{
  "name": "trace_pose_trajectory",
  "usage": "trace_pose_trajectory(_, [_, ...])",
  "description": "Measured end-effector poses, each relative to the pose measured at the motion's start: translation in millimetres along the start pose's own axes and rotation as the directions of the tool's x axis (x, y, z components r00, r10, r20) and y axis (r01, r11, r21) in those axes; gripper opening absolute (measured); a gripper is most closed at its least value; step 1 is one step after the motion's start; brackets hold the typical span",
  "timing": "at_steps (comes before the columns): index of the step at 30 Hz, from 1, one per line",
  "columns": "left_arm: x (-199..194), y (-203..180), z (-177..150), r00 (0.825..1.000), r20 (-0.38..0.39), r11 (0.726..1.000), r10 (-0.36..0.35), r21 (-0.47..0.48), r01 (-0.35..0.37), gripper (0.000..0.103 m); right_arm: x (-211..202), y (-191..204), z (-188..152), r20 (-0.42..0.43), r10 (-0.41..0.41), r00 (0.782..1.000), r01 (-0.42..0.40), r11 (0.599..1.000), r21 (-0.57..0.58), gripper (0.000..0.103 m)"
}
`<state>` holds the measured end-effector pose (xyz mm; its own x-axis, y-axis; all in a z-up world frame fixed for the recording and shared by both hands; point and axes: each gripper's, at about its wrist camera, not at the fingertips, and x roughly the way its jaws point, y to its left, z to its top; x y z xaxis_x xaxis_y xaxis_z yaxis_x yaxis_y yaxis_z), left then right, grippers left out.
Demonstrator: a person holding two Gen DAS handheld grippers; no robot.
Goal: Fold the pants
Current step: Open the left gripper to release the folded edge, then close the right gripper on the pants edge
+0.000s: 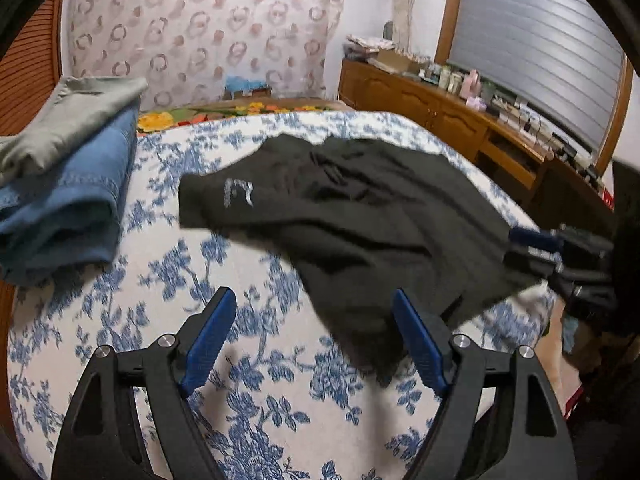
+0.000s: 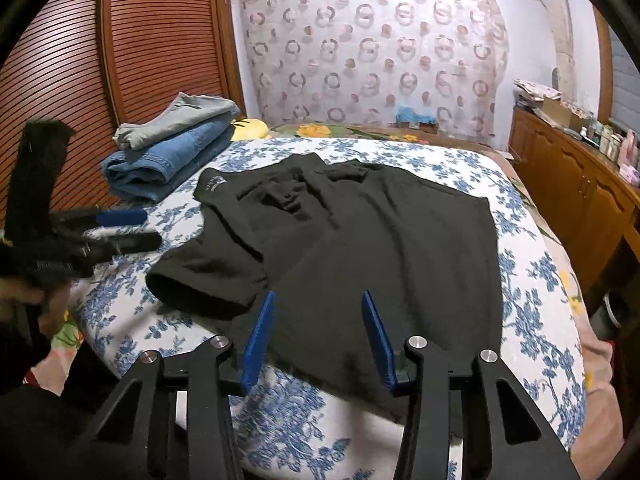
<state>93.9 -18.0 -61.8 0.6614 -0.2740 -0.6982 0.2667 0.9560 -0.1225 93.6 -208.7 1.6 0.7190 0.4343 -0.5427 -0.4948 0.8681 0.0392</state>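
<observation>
Your left gripper stands spread wide above the flowered bedcover, with nothing between its blue pads; the near hem of the black pants lies just ahead of its right pad. Your right gripper is partly spread, its pads not pressing on anything; the black pants lie directly below and ahead of it, and whether the cloth touches the pads cannot be told. The pants lie crumpled on the bedcover, a pale logo at the far left corner. Ahead and to the left of both grippers, well apart from the pants, folded blue jeans carry a folded grey garment.
</observation>
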Motion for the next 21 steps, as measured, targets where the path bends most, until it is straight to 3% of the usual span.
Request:
trace_pose_trajectory(3, [3.7,-0.2,-9.0,1.000,-0.020,1.000,0.010,0.010,-0.010,0.081,3.7,3.3,3.2,0.000,0.026,1.000,-0.026,1.000,-0.008,0.038])
trace_pose_trajectory(9, [9.1,5.6,-19.2,0.999,-0.050,1.000,0.017,0.000,-0.017,0.081,19.6,8.9,10.4,-0.021,0.054,0.998,-0.054,0.998,-0.018,0.036])
trace_pose_trajectory(21, [7.5,7.7,-25.1,0.999,-0.031,1.000,0.014,-0.010,-0.015,0.081,63.0,24.3,22.9,-0.103,0.133,0.986,-0.137,0.990,-0.034,0.035])
